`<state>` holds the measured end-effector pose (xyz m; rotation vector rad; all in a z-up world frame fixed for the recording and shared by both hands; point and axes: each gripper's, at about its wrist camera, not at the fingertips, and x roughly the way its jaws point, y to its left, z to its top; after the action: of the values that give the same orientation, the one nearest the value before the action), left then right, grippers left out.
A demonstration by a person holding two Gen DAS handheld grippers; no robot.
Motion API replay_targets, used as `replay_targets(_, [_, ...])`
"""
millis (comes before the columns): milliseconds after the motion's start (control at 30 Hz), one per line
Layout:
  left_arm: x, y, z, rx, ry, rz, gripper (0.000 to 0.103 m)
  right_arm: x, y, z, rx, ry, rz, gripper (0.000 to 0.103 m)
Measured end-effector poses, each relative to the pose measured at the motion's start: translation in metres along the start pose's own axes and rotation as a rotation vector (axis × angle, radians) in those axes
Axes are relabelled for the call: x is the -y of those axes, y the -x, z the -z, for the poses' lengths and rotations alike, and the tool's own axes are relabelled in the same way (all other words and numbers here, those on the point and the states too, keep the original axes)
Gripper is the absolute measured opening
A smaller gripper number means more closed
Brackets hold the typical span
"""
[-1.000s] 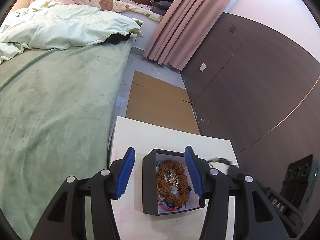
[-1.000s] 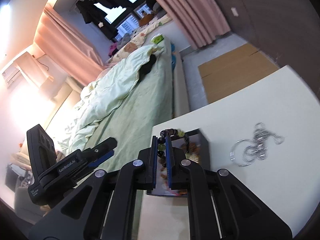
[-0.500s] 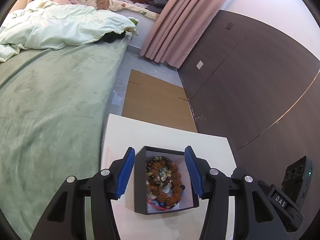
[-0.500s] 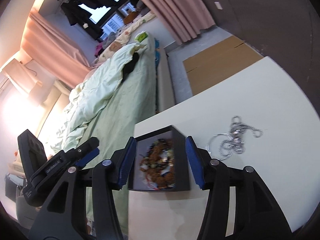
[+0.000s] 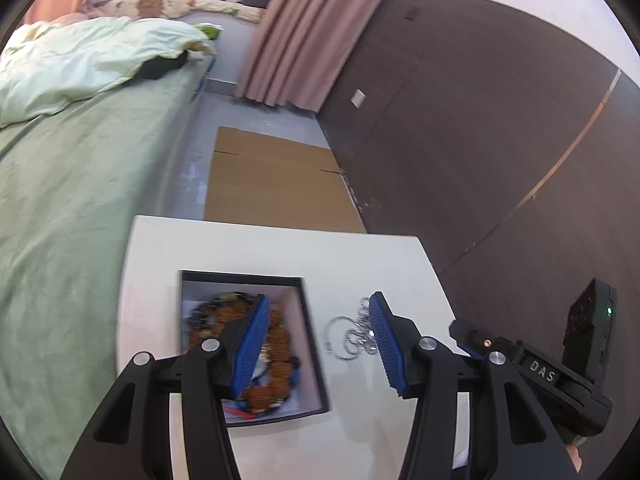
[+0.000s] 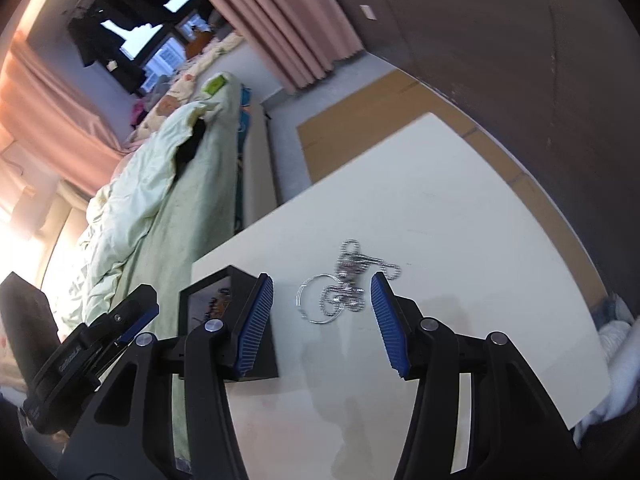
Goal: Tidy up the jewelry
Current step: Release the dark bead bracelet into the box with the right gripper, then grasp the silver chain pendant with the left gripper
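On the bench point(image 6: 460, 208), left: box point(image 5: 312, 344) is holding bead bracelets point(image 5: 276, 340) | chain point(image 6: 348, 284) is lying just right of box | left gripper point(image 5: 316, 344) fingers are standing apart, empty, over box edge | right gripper point(image 6: 322, 320) fingers are standing apart, framing chain, not touching

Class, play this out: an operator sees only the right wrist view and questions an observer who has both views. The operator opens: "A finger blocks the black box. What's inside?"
Observer: A brown beaded bracelet lies inside the black box, which has no lid on.
Operator: Is the left hand-held gripper holding anything?
Observer: No. The left hand-held gripper is open and grips nothing.
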<state>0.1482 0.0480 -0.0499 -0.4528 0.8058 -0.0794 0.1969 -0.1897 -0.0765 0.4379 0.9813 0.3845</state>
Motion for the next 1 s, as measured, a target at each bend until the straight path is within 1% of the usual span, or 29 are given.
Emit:
replay_targets(333, [0.045,-0.047,0.006,-0.067,-0.089,0.037,0.048,0.038,-0.006,-0.011,-0.052,-0.116,0.066,0.052])
replay_targets(467, [0.057,-0.07,0.008,-0.114,-0.118,0.038,0.041,0.051,-0.008,-0.015,-0.062,-0.165,0.077,0.052])
replay_targets(633, [0.068,-0.104,0.016,-0.182,-0.146,0.02,0.035,0.061,-0.009,-0.023,-0.061,-0.204,0.08,0.052])
replay_targets(733, [0.073,-0.121,0.021,-0.199,-0.159,0.001,0.03,0.07,-0.011,-0.026,-0.073,-0.236,0.066,0.052])
replay_targets(833, [0.078,-0.137,0.024,-0.22,-0.183,-0.014,0.03,0.075,-0.013,-0.03,-0.084,-0.251,0.059,0.052])
replay_targets(1000, [0.082,-0.159,0.03,-0.251,-0.221,-0.07,0.03,0.079,-0.016,-0.037,-0.097,-0.267,0.043,0.052])
